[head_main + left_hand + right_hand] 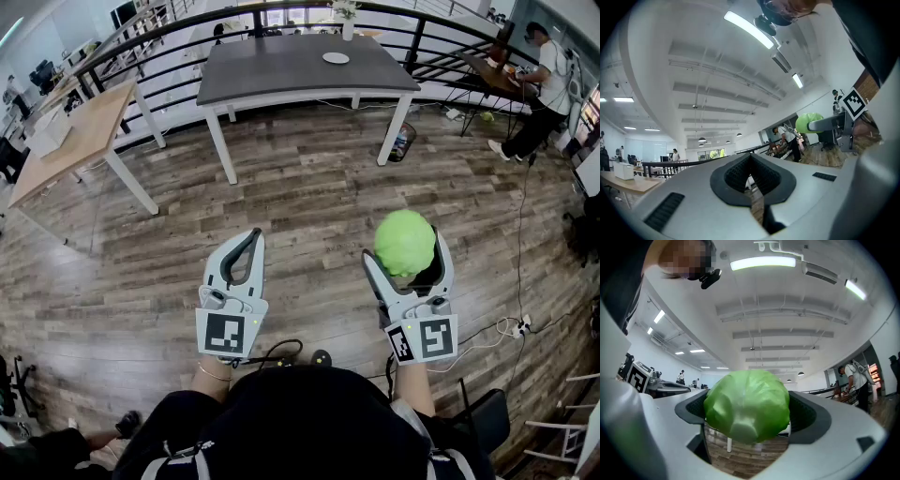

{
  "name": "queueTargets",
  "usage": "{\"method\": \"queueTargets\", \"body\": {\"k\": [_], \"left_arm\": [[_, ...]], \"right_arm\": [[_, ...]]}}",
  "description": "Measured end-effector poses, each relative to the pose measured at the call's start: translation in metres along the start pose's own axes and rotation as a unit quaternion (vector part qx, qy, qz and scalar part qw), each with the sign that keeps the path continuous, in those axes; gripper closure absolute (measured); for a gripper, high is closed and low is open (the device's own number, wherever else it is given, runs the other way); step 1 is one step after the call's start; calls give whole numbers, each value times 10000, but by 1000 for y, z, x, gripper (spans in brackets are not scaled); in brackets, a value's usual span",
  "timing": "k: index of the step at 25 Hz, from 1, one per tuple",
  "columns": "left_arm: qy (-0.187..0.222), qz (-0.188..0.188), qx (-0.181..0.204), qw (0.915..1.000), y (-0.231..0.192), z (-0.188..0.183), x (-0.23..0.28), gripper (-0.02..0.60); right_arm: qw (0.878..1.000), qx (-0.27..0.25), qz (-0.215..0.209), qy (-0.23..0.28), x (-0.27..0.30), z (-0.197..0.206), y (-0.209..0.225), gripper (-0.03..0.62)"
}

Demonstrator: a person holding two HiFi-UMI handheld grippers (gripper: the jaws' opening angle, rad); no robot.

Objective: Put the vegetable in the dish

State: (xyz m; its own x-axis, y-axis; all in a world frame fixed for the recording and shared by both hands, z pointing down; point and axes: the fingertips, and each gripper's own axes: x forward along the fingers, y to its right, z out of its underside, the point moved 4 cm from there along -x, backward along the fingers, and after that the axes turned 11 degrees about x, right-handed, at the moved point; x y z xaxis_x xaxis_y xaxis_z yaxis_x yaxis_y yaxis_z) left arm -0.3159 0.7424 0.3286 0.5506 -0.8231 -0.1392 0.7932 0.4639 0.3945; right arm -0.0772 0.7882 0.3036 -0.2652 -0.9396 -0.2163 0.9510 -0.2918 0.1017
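Green cabbage [404, 240] is clamped in the wide-spread right gripper [407, 262] above the wood floor [309, 197], well apart from the white dish [336, 58] on the grey table [281, 70]; left gripper [249, 239] is held closed, empty.

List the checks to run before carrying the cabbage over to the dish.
1. Cabbage gripped by the right gripper: ok, the jaws press on both its sides.
2. Left gripper free: ok, jaws together, nothing between them.
3. Dish located: ok, white, on the dark table ahead.
4. Dish within reach: not ok, the wooden floor lies between the grippers and the table.
5. Dish empty: cannot tell, too small in the head view.
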Motion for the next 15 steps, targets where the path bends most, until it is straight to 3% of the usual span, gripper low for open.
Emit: {"method": "queueTargets", "body": {"k": [15], "left_arm": [[-11, 16, 7, 10000, 2, -1, 5, 581]], "right_arm": [[9999, 150, -35, -8, 1, -3, 5, 92]]}}
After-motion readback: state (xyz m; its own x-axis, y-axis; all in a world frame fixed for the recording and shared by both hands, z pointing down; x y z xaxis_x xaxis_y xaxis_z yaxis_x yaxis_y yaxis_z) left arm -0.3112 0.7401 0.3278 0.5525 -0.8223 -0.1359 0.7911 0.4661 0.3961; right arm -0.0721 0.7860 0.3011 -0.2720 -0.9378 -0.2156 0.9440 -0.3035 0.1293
